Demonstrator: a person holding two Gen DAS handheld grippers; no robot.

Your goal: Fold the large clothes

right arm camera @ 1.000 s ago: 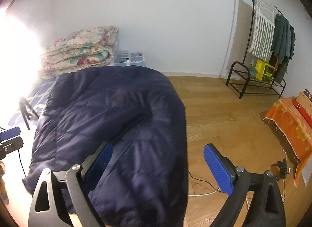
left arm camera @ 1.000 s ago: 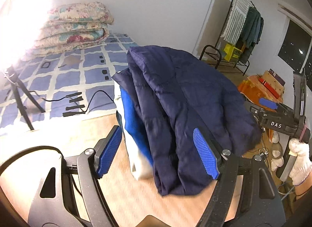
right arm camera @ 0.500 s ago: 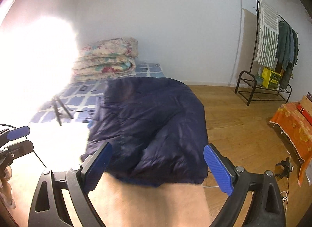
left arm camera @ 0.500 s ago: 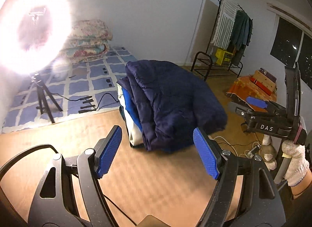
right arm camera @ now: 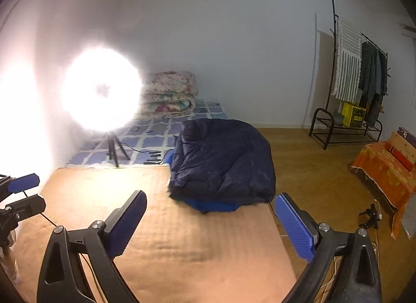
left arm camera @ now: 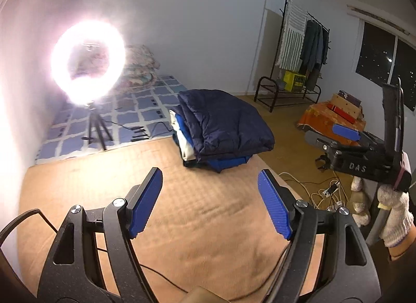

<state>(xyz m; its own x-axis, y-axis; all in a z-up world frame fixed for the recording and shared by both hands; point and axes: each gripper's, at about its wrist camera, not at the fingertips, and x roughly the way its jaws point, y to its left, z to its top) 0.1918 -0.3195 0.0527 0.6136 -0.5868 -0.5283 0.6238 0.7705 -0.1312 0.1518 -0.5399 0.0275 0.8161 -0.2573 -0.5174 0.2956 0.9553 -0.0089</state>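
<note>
A folded navy quilted jacket [left arm camera: 226, 126] lies on top of a stack of folded clothes, blue and white layers under it, at the far right corner of the tan mat [left arm camera: 182, 212]. It also shows in the right wrist view [right arm camera: 223, 162]. My left gripper [left arm camera: 209, 201] is open and empty, held above the mat, well short of the stack. My right gripper [right arm camera: 209, 222] is open and empty, also back from the stack. The right gripper shows from the side in the left wrist view [left arm camera: 364, 152], held by a gloved hand [left arm camera: 395, 212].
A bright ring light on a tripod [left arm camera: 88, 68] stands left of the stack. A blue checked mattress [left arm camera: 124, 110] with folded floral quilts [right arm camera: 169, 94] lies behind. A clothes rack [right arm camera: 358, 81], an orange-covered box [right arm camera: 387, 170] and floor cables [left arm camera: 322, 191] are at the right.
Both grippers have pulled back and up from the jacket stack, which now sits far ahead on the mat. The jaws stayed open.
</note>
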